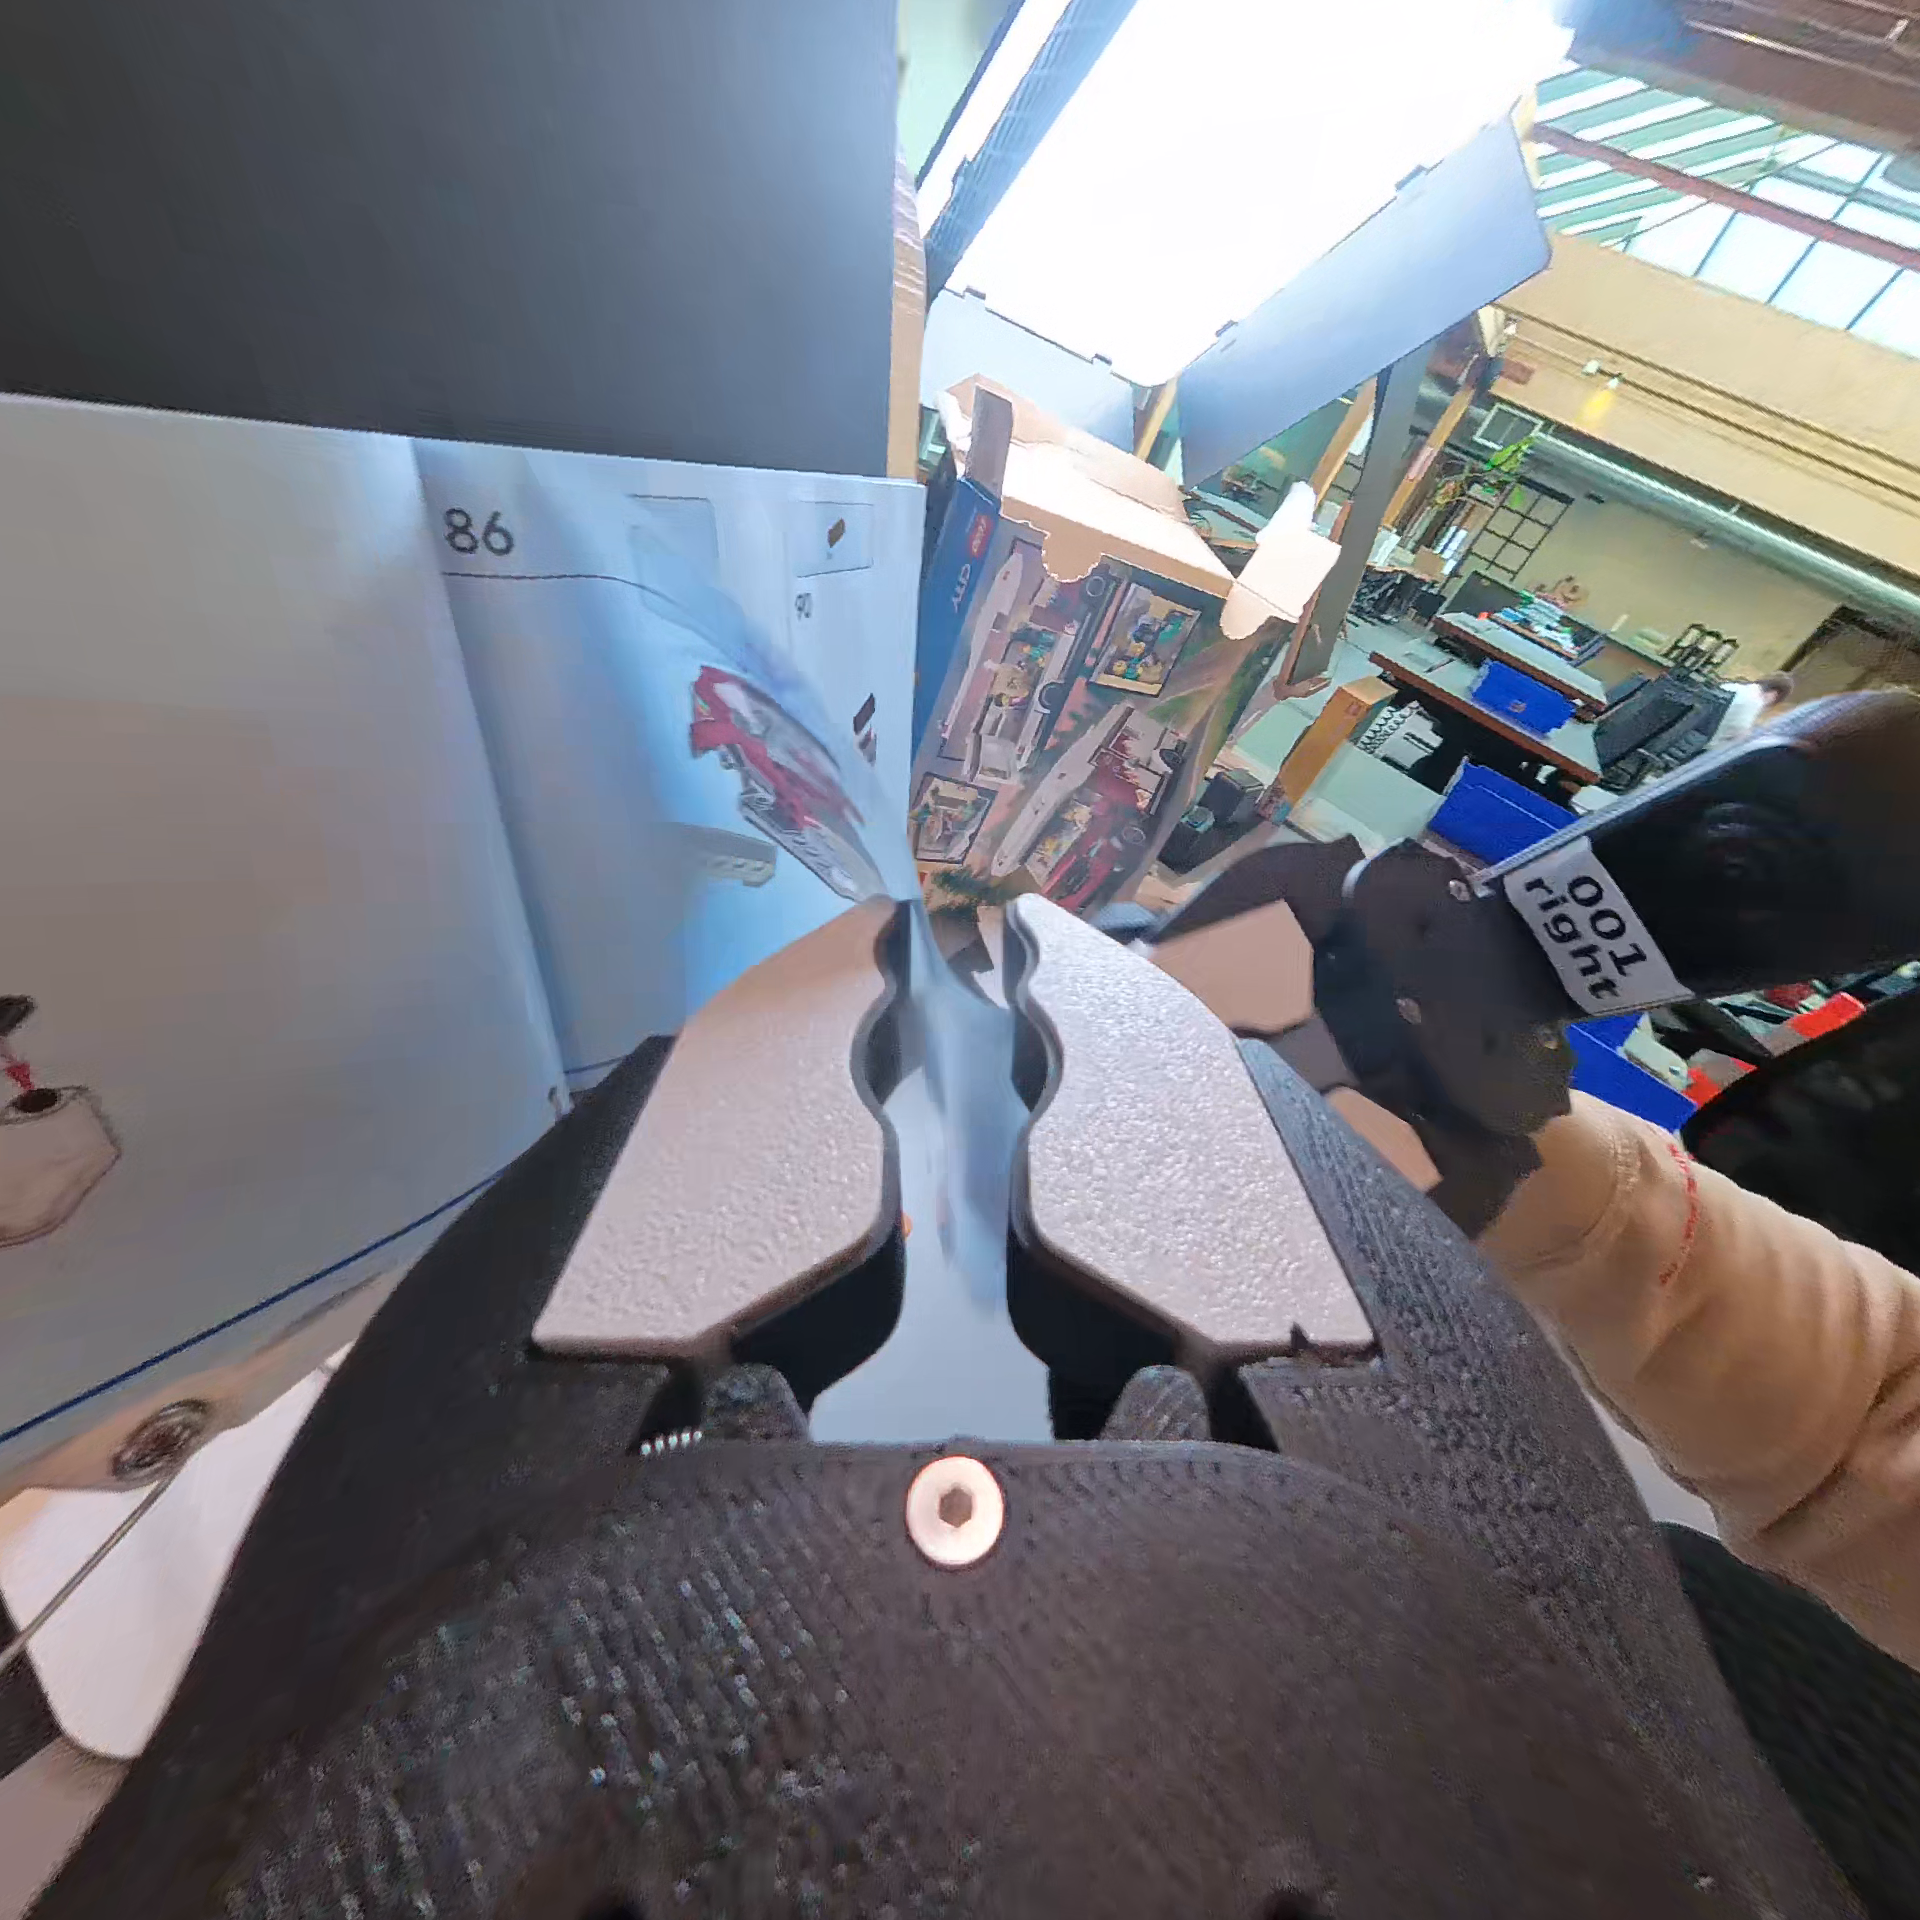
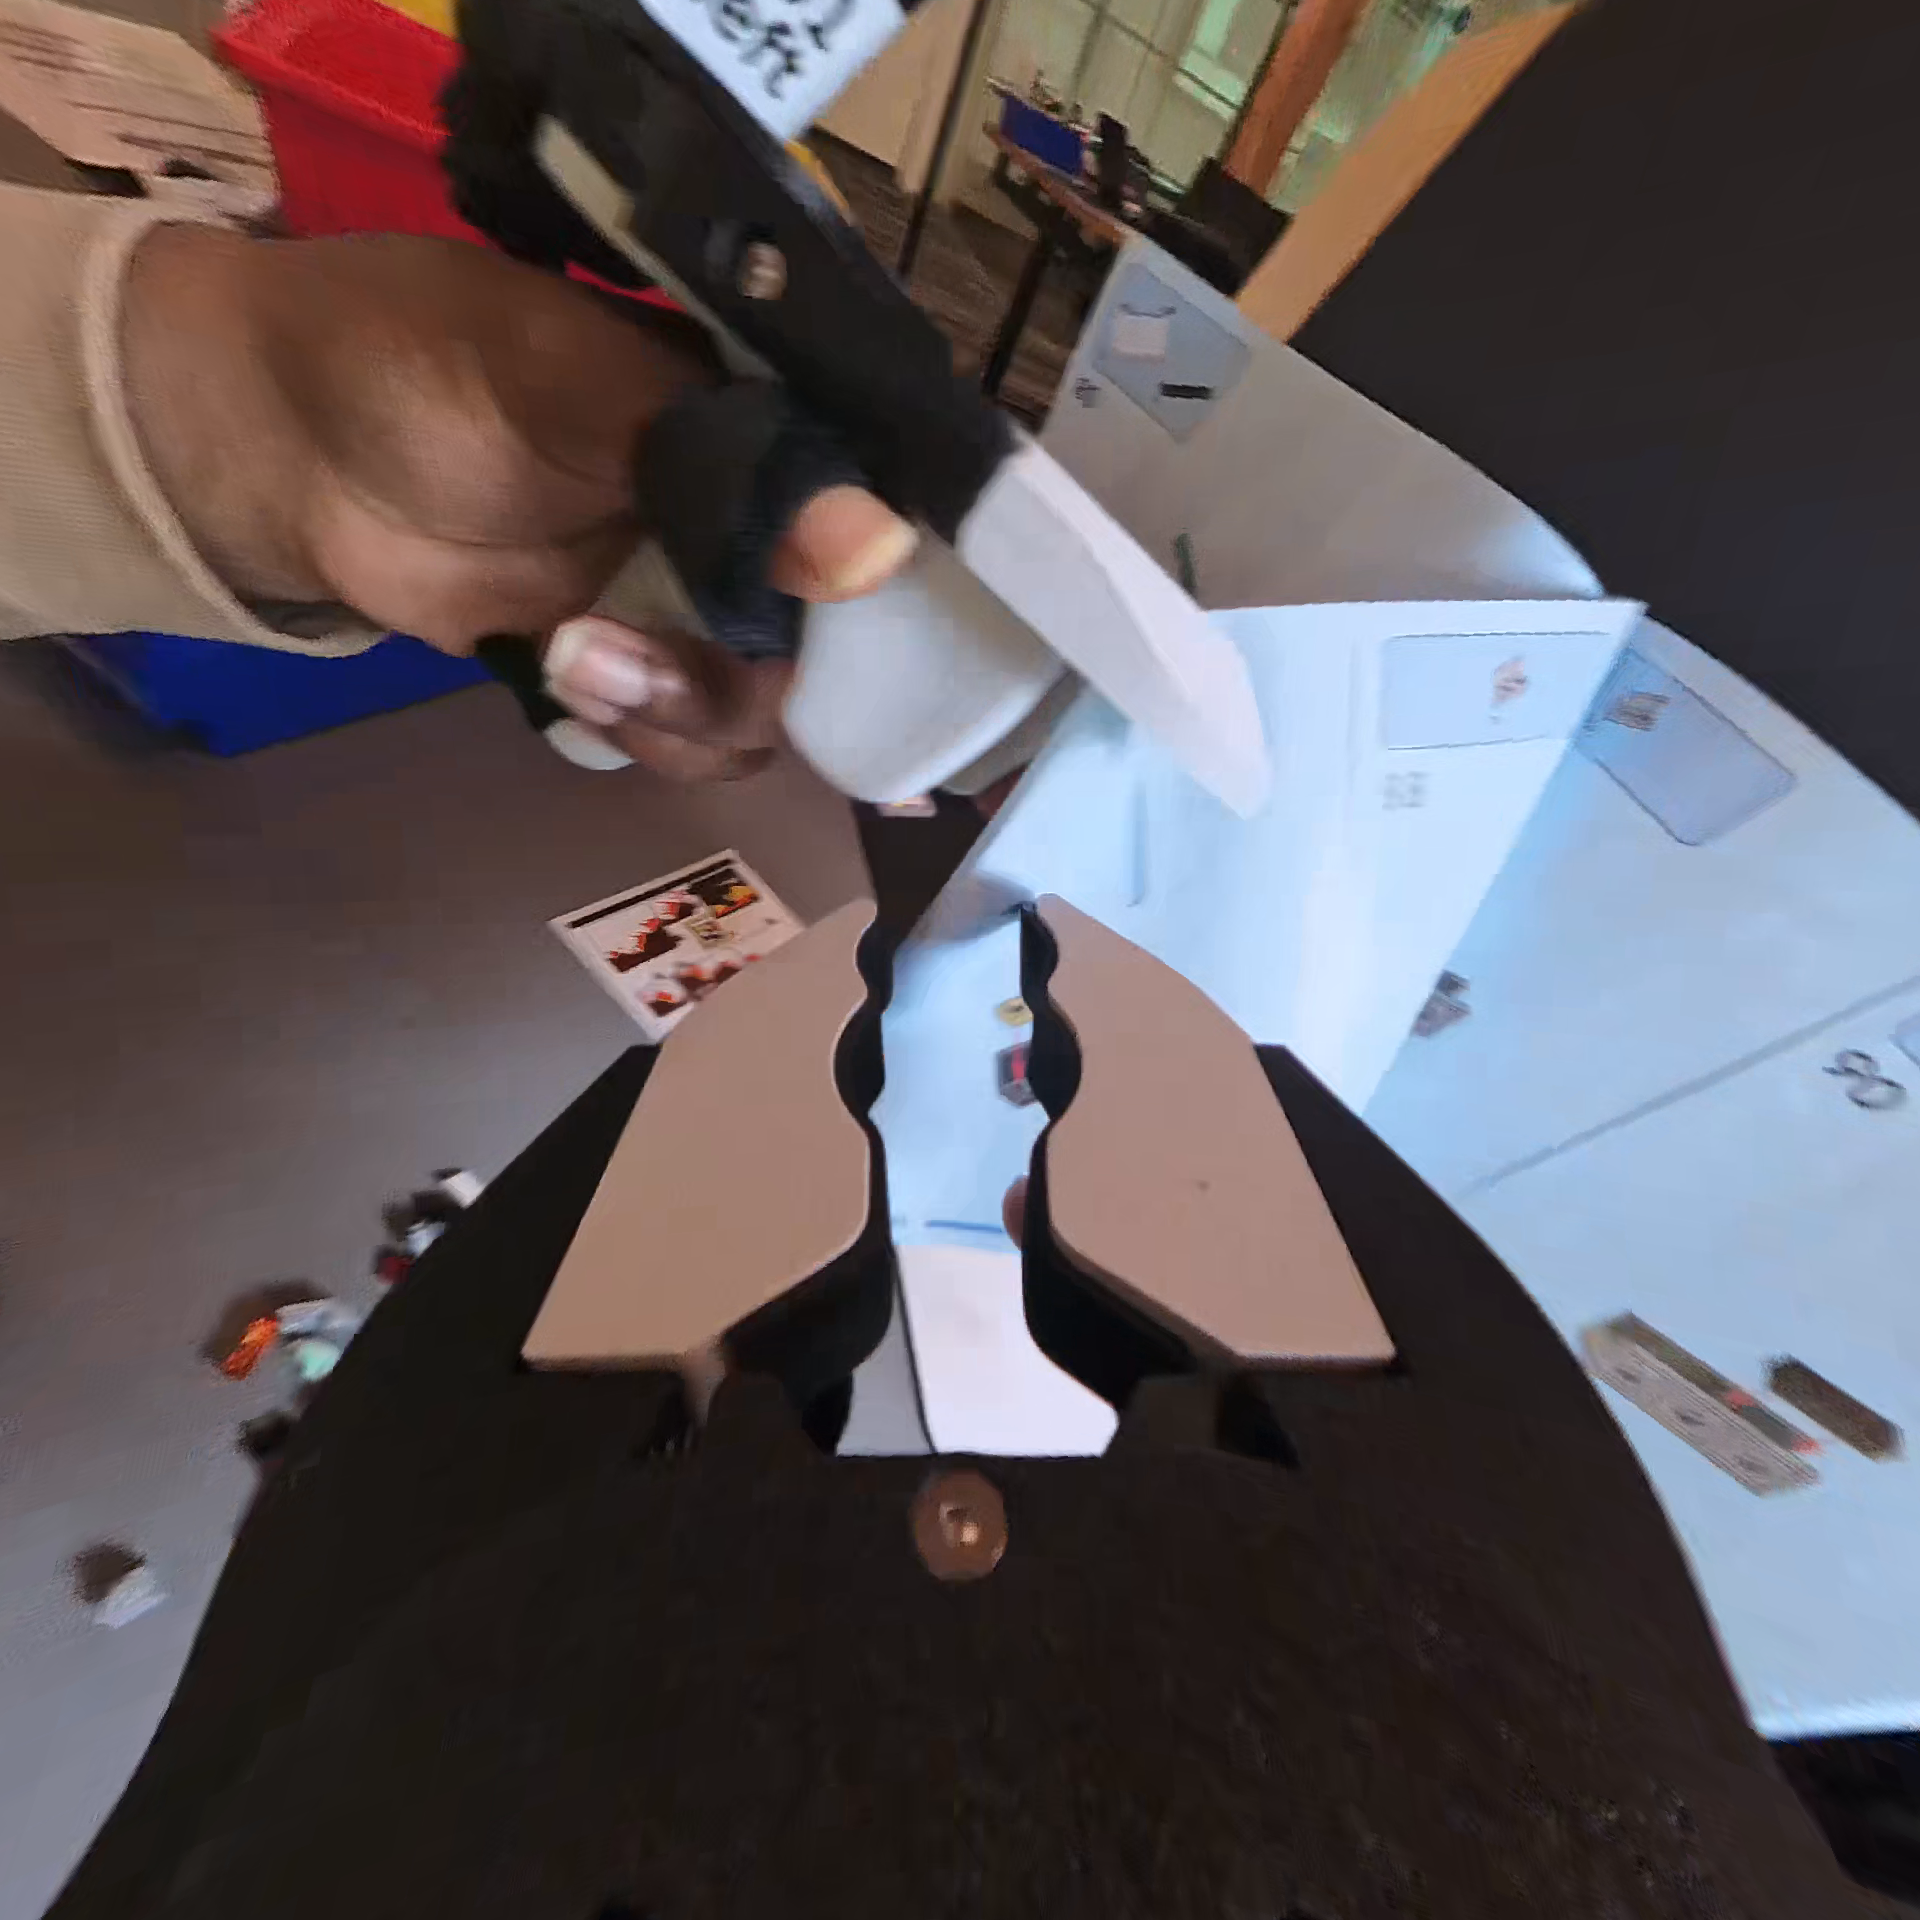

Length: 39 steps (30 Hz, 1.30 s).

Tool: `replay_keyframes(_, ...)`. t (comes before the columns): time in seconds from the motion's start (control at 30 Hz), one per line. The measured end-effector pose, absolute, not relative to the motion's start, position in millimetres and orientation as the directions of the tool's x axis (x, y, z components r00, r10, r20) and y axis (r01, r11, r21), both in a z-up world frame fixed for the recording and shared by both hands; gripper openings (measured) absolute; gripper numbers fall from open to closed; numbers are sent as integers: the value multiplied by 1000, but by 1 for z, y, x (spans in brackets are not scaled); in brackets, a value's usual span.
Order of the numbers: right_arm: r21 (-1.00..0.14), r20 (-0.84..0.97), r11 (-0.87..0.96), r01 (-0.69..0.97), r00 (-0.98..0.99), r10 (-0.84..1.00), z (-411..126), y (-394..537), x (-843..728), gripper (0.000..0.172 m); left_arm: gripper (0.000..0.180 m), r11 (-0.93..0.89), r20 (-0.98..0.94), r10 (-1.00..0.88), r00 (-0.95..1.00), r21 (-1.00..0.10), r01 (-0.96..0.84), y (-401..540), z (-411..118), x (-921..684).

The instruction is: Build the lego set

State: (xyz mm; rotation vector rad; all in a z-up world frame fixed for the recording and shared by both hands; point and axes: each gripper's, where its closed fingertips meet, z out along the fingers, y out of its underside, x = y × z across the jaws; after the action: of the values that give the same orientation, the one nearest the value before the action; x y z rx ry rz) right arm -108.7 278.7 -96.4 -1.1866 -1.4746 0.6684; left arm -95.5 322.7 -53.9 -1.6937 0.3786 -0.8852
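Note:
An open instruction booklet (image 1: 260, 831) with pale blue pages leans against a dark board (image 1: 416, 208). My left gripper (image 1: 954, 909) has one lifted page (image 1: 935, 1039) standing edge-on between its jaws. The page lies along the left finger, and a gap shows between it and the right finger (image 1: 1122, 1091), so the jaws are open. In the right wrist view the left gripper's white fingers (image 2: 1122, 644) sit over the booklet (image 2: 1558, 1039) by an upright page (image 2: 1403, 727). My right gripper (image 2: 956, 914) is slightly open and empty over the booklet's near left corner. Its body also shows in the left wrist view (image 1: 1455, 987).
An opened toy set box (image 1: 1060, 727) stands right of the booklet. On the dark brown table (image 2: 312, 1039) lie a sticker sheet (image 2: 675, 935) and loose small bricks (image 2: 301, 1340). A red bin (image 2: 343, 114) and a blue bin (image 2: 260, 686) stand behind the person's hand (image 2: 416, 436). The tips of one gripper are about 6 cm away from the tips of the other.

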Motion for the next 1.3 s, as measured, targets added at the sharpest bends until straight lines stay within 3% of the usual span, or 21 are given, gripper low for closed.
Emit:
replay_keyframes(0.1,-940,160,203,275,-169,973,-101,236,-100,24,6,-300,335,-655,678,-938,173,320,-53,-106)
replay_keyframes(0.17,-965,112,141,223,-140,984,-92,244,-92,23,3,-292,319,-663,677,-943,159,316,-49,-111)
replay_keyframes(0.37,-923,331,234,306,316,889,-79,340,-78,11,4,-232,204,-638,742,-970,66,312,-32,-136)
replay_keyframes(0.6,-773,570,365,520,315,759,-92,359,-122,4,6,-133,16,-524,852,-989,-64,312,3,-184)
replay_keyframes(0.77,-768,568,339,543,332,753,-90,363,-156,1,13,31,13,-325,946,-999,25,289,26,-245)
replay_keyframes(0.93,-777,560,295,556,395,728,-91,370,-167,0,18,36,280,-294,914,-952,303,267,-17,-254)
replay_keyframes(1.03,-819,515,271,506,441,735,-91,370,-169,1,21,-56,523,-271,808,-847,529,273,-75,-238)
replay_keyframes(1.17,-862,464,252,439,486,740,-92,368,-171,9,47,-245,832,-175,526,-554,796,301,-157,-217)
replay_keyframes(1.23,-869,457,251,427,499,736,-93,367,-172,11,59,-231,919,-180,350,-385,893,320,-171,-220)
replay_keyframes(1.3,-879,438,237,413,506,743,-93,368,-173,11,57,-138,958,-206,200,-231,963,335,-176,-243)
